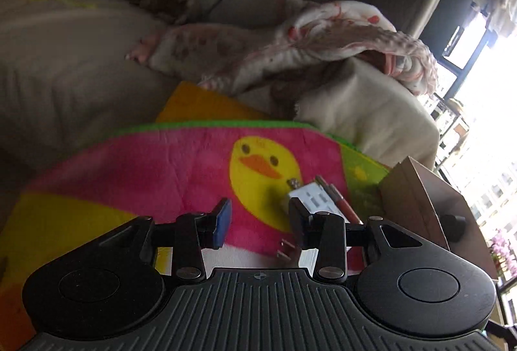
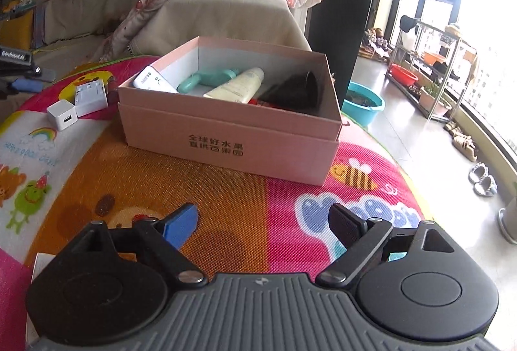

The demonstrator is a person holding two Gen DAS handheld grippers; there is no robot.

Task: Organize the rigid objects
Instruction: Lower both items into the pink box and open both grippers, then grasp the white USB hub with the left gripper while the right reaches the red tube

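White adapter (image 1: 315, 201): lying just right of my left gripper (image 1: 260, 223), nearer than my right.
Grippers: both spread, gripping nothing.

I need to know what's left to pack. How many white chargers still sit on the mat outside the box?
2, both left of the pink box: a small USB cube charger and a larger white plug adapter touching it behind. Others may be hidden.

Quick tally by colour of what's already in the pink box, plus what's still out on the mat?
In the box:
White: 2, gadget, tube
Teal: 1, handle
Black: 1, cone
On the mat:
White: 2, charger, adapter
Total: 6
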